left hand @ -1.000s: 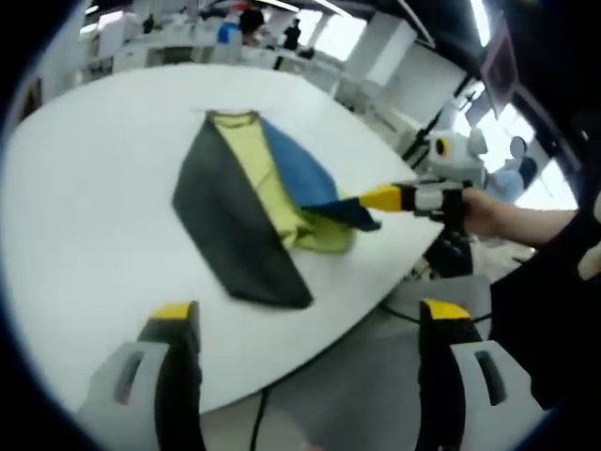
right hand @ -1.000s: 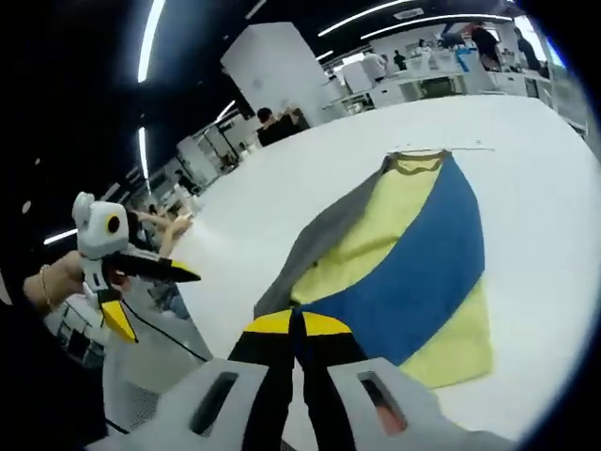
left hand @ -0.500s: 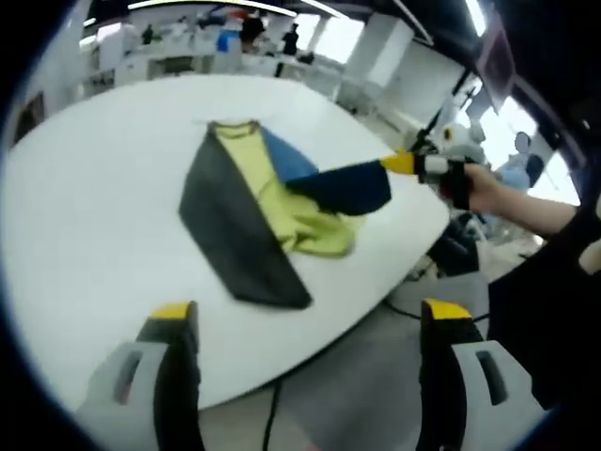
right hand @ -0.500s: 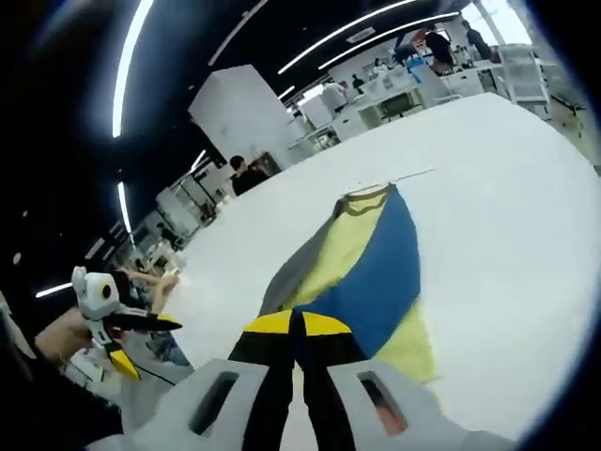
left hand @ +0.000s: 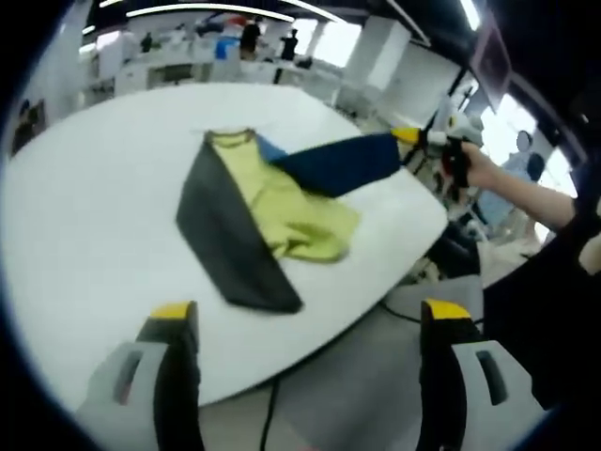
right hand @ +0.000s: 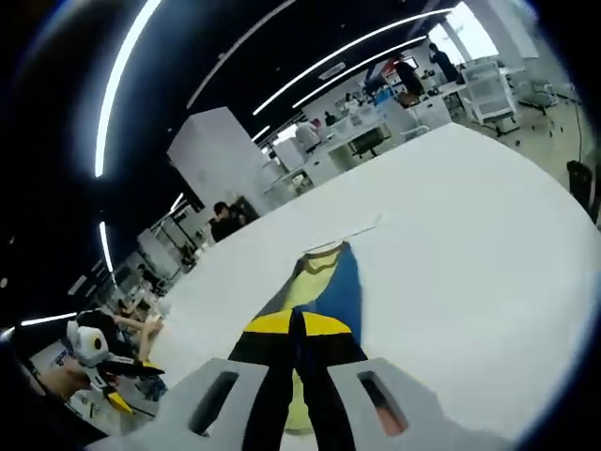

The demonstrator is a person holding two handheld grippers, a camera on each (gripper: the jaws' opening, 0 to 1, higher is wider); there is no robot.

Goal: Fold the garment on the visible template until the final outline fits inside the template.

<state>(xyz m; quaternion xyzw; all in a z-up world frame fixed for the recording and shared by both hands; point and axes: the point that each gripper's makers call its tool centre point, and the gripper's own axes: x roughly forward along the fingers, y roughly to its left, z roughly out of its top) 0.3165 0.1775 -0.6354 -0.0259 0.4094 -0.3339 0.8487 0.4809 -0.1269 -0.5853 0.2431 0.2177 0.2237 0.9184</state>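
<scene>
We see a grey, yellow and blue cloth garment (left hand: 254, 211) lying on the white oval worktop (left hand: 84, 207), toward the far right part of it in the left gripper view. The grey panel lies flat on the left, the yellow middle is bunched at its near end, and the blue panel is lifted off the surface, stretched out to the right.

The right tongs (left hand: 413, 139), yellow-tipped, are clamped on the far end of that blue panel, held up past the worktop's right edge by a person's hand (left hand: 474, 169). In the right gripper view we look down those same right tongs (right hand: 297, 324): jaws pressed together, blue fabric running from the tips back to the garment (right hand: 324, 282), with the collar end farthest away on the worktop (right hand: 451, 225).

The left tongs (left hand: 305, 315) stand wide apart with nothing between them, hovering over the near worktop edge, well apart from the garment. We also spot the left tongs (right hand: 131, 381) at the lower left of the right gripper view, held in a hand; jaws look parted there too.

We cannot make out a template outline on the worktop. Behind it is an office with desks, ceiling light strips and people.
</scene>
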